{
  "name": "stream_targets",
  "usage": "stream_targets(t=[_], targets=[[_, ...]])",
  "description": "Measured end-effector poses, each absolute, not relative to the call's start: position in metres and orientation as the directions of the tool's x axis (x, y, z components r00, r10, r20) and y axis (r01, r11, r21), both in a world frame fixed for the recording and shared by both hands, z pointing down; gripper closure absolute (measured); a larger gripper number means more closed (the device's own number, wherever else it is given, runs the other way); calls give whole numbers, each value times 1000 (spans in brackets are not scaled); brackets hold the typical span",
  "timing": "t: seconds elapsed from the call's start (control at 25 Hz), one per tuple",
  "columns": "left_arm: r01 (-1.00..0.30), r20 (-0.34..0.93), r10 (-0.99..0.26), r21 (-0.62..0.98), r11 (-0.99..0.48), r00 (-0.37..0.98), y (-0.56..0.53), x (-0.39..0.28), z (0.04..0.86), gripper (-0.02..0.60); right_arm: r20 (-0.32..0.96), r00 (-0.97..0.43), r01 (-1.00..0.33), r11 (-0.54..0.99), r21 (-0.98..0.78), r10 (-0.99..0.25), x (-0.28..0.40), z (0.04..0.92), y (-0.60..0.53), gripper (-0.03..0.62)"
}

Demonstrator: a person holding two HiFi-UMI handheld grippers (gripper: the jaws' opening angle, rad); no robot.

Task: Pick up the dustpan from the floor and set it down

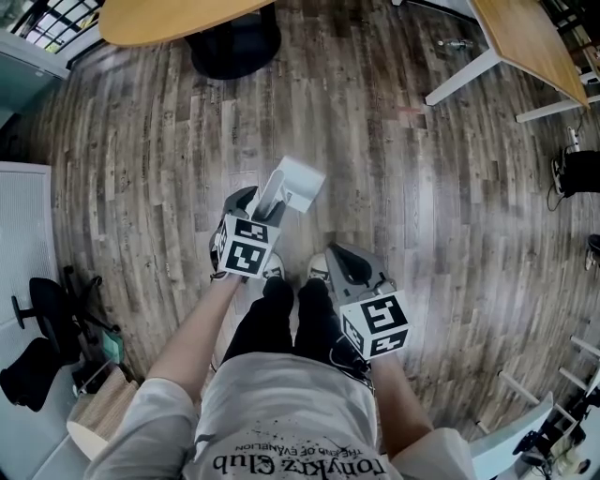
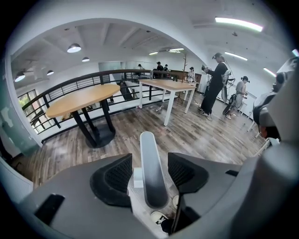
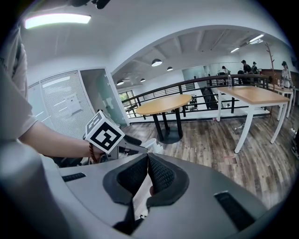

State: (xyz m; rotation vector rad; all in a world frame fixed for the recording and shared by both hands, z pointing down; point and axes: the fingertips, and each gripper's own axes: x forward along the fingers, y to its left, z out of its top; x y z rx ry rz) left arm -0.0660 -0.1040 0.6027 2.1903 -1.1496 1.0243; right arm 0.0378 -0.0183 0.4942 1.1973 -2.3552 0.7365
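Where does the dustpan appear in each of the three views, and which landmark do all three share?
Head view: centre, the dustpan lies just ahead of the left claw.
Left gripper view: bottom centre, its handle stands between the parted jaws.
Right gripper view: left of centre, apparently the white edge beyond the marker cube.
Shared landmark: the round wooden table.

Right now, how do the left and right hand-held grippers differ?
The left hand-held gripper has its jaws apart; the right hand-held gripper has them together. The handle of the dustpan stands between the left's jaws, with gaps on either side; the right's hold nothing. Both are grey.
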Motion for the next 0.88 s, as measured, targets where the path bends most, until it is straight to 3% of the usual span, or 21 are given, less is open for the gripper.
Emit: stream_targets(t=[0.36,0.56,0.72,0.88], targets=[[-836,737,-558,16,-549,380,-99,-77,555,351,583,-541,-825,516,-229,-606,46,483,-26,569],[-826,721,-568,11,-564,397,-84,-78,531,418,569,-544,-823,524,-219,-617,44,470,-28,569],[-835,724,-564,29,-549,397,-65,-82,516,511,563,-543,-825,518,-224,-622,42,462,-22,569],[-843,720,-557,72,-533,414,-44,-85,499,543,569,-527,-835,511,-205,-632,42,460,-15,569]])
